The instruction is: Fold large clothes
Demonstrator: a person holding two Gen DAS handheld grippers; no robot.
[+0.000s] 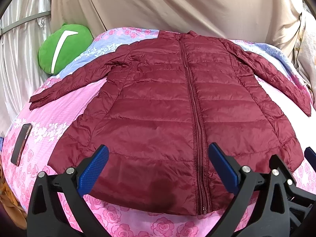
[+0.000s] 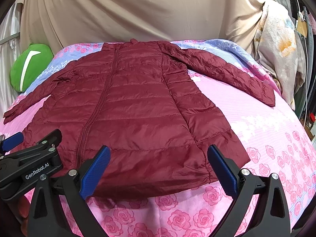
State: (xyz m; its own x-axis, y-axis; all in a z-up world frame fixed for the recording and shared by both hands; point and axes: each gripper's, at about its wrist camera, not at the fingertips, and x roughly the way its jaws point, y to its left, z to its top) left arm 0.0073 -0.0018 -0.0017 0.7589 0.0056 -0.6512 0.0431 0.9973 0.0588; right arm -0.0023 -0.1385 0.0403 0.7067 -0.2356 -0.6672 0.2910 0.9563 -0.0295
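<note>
Left wrist view: maroon puffer jacket (image 1: 167,106) is being seen laid flat, front up, zipper (image 1: 194,110) closed, across the middle of the bed (image 1: 65,106), collar toward the far edge, hem toward the near edge. Both sleeves are being shown spread outward, toward the left and right edges. The left tool (image 1: 158,158) is being held wide apart above the hem, blue pads (image 1: 92,171) not touching fabric, nothing pinched. A phone (image 1: 20,144) is lying near the left edge; a green cushion (image 1: 63,47) is sitting at the far-left corner. Part of the right tool (image 1: 310,155) is being caught at the frame's right side.

Right wrist view: same jacket (image 2: 126,106), hem near the near edge, right sleeve (image 2: 223,73) angled toward the far-right corner. The right tool (image 2: 159,158) is being held spread over the hem's right half, empty. The left tool (image 2: 11,141) is being seen at the frame's left, over the hem. Beige drape (image 2: 126,9) is hanging behind the far edge.
</note>
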